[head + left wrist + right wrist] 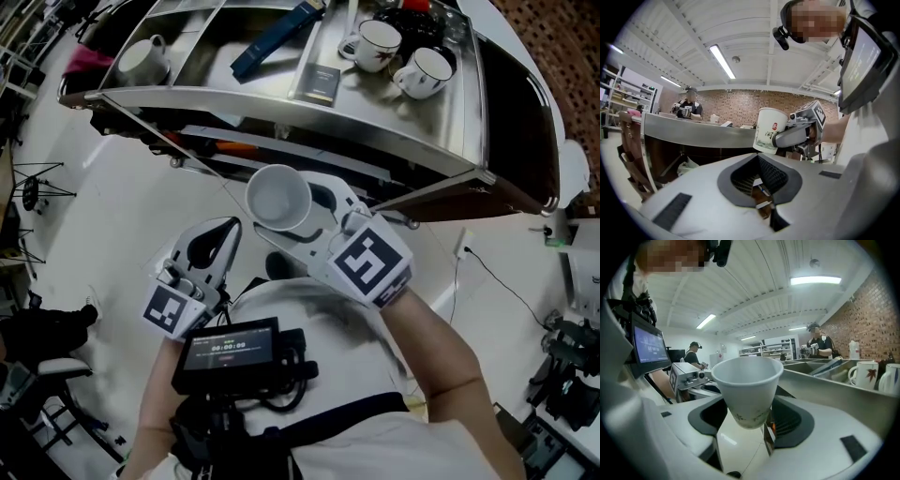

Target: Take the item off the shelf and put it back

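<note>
Left gripper (214, 246): closest to your body. Its fingers meet at the tips and grip nothing.
Right gripper (314, 223): just ahead of it. Its fingers are spread wide and pressed on the lower sides of the paper cup (278, 197).
Cup position: you're holding it upright in the air, off the shelf (281, 105), just in front of the shelf's near edge.
Cup contents: nothing, a bare white inside from above.
Shelf, left bay: one white jug (142, 58).
Shelf, middle: a long blue box (277, 37) lies slanted, with a small dark box (319, 82) beside it.
Shelf, right end: two white mugs (375, 44) are close together. Whether anything is in them, you can't tell.
Head view only: the cup's empty inside and the shelf bays from above.
Left gripper view only: the cup's side print, a red mark above dark characters, with a right finger laid across the cup wall.
Right gripper view only: both fingers flank the cup base, and a leaf print shows on the nearer mug.
</note>
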Available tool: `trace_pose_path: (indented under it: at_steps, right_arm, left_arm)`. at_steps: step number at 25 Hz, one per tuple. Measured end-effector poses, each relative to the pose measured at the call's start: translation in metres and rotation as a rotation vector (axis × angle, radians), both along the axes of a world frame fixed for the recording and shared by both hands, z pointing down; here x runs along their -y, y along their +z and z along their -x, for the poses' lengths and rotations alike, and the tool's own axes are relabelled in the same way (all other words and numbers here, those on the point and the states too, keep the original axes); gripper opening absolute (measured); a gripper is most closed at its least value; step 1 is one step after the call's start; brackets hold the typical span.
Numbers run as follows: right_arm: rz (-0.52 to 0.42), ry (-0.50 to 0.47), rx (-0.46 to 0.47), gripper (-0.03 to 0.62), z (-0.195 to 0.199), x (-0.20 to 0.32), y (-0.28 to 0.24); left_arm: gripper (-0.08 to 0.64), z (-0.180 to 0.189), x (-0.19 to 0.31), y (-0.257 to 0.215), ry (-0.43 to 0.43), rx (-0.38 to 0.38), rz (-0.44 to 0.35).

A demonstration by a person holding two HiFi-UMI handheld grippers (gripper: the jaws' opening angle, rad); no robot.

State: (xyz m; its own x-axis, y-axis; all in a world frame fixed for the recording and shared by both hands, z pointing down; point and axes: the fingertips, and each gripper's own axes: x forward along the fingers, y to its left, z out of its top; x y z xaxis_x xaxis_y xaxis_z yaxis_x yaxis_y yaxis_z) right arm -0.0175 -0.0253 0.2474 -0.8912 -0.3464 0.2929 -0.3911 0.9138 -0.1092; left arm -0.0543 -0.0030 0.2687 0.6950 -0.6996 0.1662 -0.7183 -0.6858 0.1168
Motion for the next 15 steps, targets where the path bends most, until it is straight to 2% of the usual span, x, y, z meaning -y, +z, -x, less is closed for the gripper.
trace_pose_path:
  at_steps: [15]
  right_arm:
    - [-0.012,0.001,-0.022,0.284,0.001,0.001,0.008]
  left_arm:
    - [0.011,-0.001,0.006,-0.011,0.039,-0.028,-0.036]
